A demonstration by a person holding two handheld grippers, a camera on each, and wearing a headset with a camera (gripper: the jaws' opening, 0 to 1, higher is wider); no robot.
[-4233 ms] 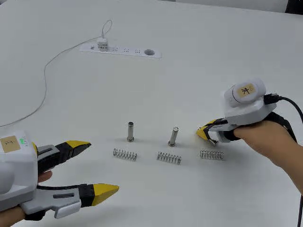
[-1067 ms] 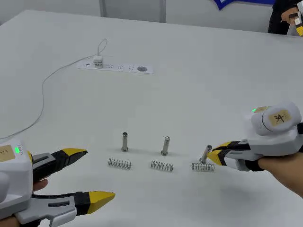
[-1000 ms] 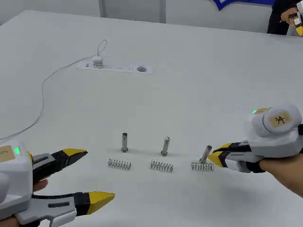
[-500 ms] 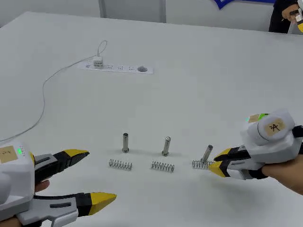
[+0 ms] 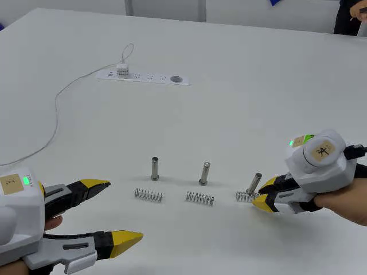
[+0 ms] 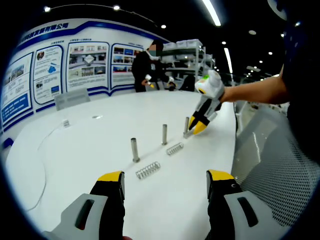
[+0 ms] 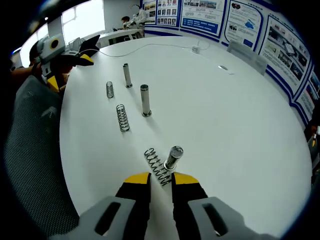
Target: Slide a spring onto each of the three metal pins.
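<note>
Springs, all three, lie loose on the white table (image 5: pixel 258 103) and none sits on a pin yet, so the job looks to be at its first pick-up. Nearest the person, the left gripper (image 5: pixel 123 209) hovers with its jaws wide apart and nothing between them, well apart from the row.

The right gripper (image 5: pixel 262 195) is low at the table, its jaws drawn close with a narrow gap. In the right gripper view the near end of the right spring (image 7: pixel 156 165) runs into that gap, but I cannot tell whether the pads bite on it or merely straddle it. That spring lies flat, just beside the foot of the right pin (image 7: pixel 172 157).

Along the row lie the middle spring (image 5: pixel 199 198) and left spring (image 5: pixel 148 195), each in front of its own standing pin, the middle pin (image 5: pixel 204 173) and left pin (image 5: pixel 155 168). A power strip (image 5: pixel 143 76) sits far behind.

Next, by my reckoning: secure the coil's end, lift it, turn it upright over the right pin's top, then lower it without knocking the pin.
</note>
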